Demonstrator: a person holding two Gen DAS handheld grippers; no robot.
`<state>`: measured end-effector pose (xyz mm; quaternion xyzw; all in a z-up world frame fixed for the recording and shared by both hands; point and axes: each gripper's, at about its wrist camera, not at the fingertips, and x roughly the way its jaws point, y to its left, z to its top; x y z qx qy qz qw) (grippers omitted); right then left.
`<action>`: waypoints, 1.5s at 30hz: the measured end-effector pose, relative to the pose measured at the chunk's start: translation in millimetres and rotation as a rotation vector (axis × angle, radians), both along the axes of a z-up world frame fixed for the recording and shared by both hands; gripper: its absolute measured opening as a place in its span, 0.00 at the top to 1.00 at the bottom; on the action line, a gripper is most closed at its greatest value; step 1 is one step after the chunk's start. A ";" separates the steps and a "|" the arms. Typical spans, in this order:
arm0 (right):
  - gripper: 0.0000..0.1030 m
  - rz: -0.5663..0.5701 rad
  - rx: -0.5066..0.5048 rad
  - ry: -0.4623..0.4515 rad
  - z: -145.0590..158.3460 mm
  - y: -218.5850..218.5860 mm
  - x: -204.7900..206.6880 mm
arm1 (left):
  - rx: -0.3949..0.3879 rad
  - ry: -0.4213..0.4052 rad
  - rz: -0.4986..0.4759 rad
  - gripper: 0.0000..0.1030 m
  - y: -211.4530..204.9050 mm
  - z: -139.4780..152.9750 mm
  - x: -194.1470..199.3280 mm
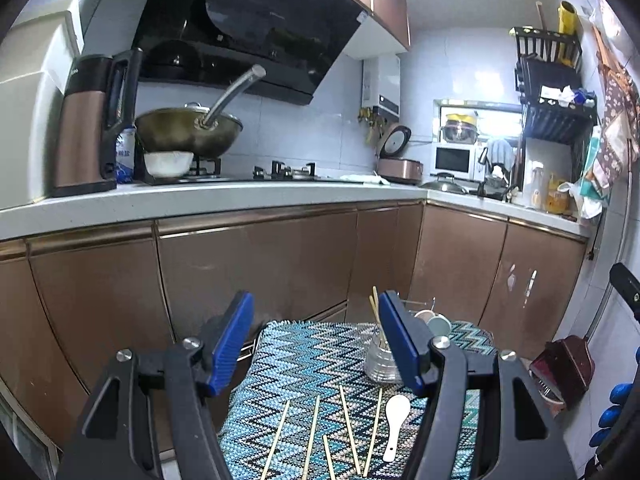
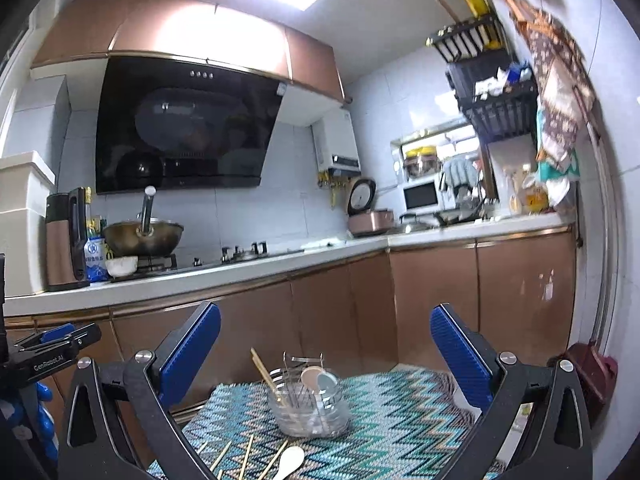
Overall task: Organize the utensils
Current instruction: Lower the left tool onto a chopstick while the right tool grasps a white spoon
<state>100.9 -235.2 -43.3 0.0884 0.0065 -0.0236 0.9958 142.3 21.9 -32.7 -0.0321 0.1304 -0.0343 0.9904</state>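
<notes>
A clear glass jar [image 2: 308, 410] stands on a blue zigzag mat [image 2: 400, 412], holding two chopsticks [image 2: 265, 372] and two spoons [image 2: 320, 378]. The jar also shows in the left wrist view [image 1: 380, 362], partly behind the right finger. Several loose chopsticks [image 1: 349, 424] and a white spoon [image 1: 396, 420] lie on the mat [image 1: 304, 364] in front of it. The white spoon also shows in the right wrist view [image 2: 291, 460]. My left gripper [image 1: 316, 344] is open and empty above the mat's near side. My right gripper [image 2: 326, 352] is open and empty, raised in front of the jar.
Brown cabinets [image 1: 256, 268] and a white counter [image 1: 200, 196] run behind the mat. On the counter stand a kettle [image 1: 88, 128], a wok [image 1: 188, 130] on the stove and a rice cooker [image 1: 398, 160]. A dark red bin [image 2: 592, 380] sits on the floor at the right.
</notes>
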 end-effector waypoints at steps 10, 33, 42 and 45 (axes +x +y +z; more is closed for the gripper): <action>0.00 0.033 -0.002 0.134 -27.3 -1.4 47.1 | 0.010 0.099 -0.009 0.39 -3.9 -32.1 46.4; 0.39 0.462 0.235 0.737 -197.5 7.1 208.7 | -0.178 0.782 -0.301 0.55 -21.1 -190.8 216.9; 0.58 0.578 0.262 0.855 -238.6 16.8 251.9 | -0.158 0.966 -0.354 0.73 -45.1 -227.5 257.8; 0.65 0.598 0.276 0.884 -249.1 18.3 260.3 | -0.153 0.996 -0.346 0.78 -47.4 -234.0 265.3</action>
